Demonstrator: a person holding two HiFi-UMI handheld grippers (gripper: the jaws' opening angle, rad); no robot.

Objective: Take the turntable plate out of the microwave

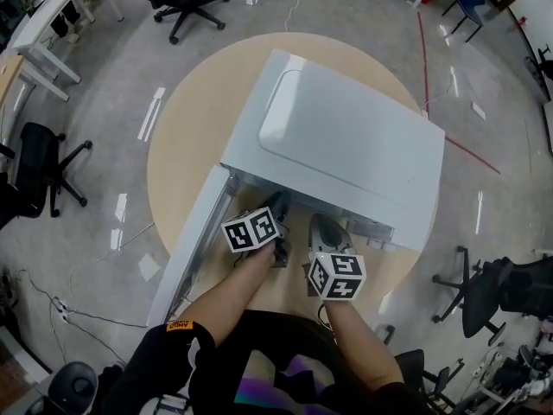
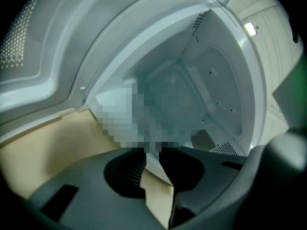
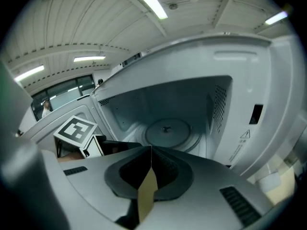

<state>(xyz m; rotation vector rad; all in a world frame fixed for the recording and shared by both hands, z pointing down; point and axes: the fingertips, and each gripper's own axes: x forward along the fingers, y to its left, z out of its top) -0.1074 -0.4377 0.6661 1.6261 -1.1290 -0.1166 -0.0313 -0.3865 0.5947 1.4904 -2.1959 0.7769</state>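
A round beige wooden desk (image 1: 186, 145) fills the middle of the head view. A white box-shaped metal microwave (image 1: 346, 145) stands directly on it, its door (image 1: 194, 240) swung open toward the lower left.

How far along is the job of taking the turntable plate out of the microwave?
Done: the white microwave has its door open. In hand: the left gripper, jaws apart, and the right gripper, jaws together, both empty, face the opening. Left: the round grey turntable plate lies inside, untouched; it must be gripped and lifted out.
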